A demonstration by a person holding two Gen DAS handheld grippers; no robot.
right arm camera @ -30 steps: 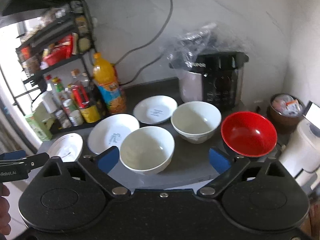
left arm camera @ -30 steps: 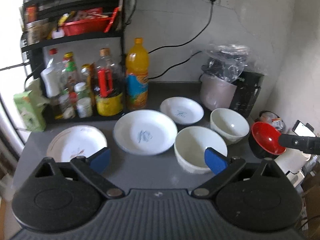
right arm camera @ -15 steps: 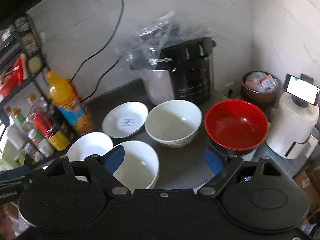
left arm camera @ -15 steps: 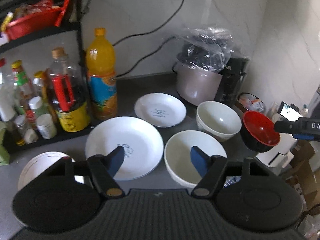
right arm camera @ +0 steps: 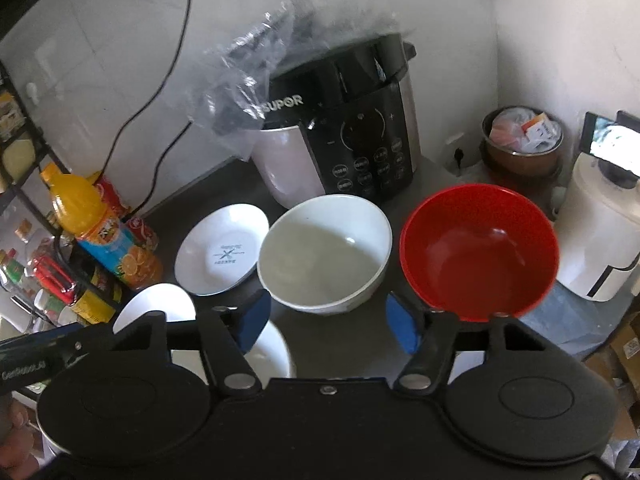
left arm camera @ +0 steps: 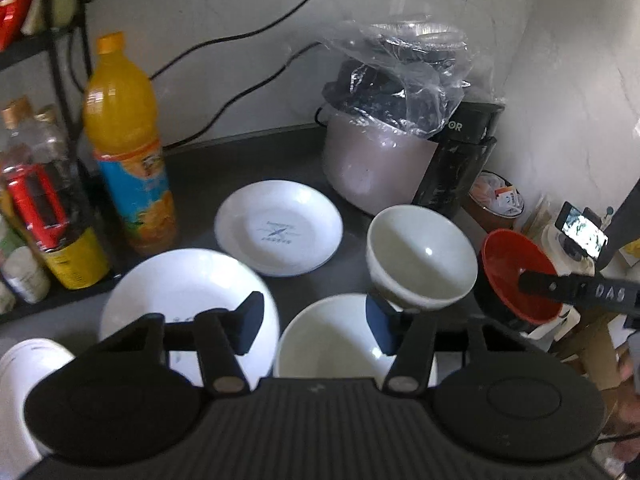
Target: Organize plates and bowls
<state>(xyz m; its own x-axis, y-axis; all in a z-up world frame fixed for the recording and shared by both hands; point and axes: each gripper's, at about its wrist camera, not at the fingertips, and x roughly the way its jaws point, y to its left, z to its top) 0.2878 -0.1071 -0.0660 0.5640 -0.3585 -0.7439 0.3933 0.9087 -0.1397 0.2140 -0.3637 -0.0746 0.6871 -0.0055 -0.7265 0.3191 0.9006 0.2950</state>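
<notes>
Starting at the left, an orange juice bottle [right arm camera: 105, 236] with orange slices on its blue label stands on the dark tabletop [right arm camera: 344, 356] beside a rack of condiment bottles [left arm camera: 38, 216]. A small white plate [right arm camera: 222, 254] bears a blue "X" emblem with unreadable print. Next sit a white bowl [right arm camera: 326, 254] and a red bowl [right arm camera: 478, 250], with another white bowl [left arm camera: 332, 340] and a larger white plate [left arm camera: 184, 292] nearer. Behind, a plastic-draped pressure cooker [right arm camera: 352, 136] reads "SUPOR". The left claw [left arm camera: 314, 320] and right claw [right arm camera: 326, 320] are both closing, fingers apart, gripping nothing.
</notes>
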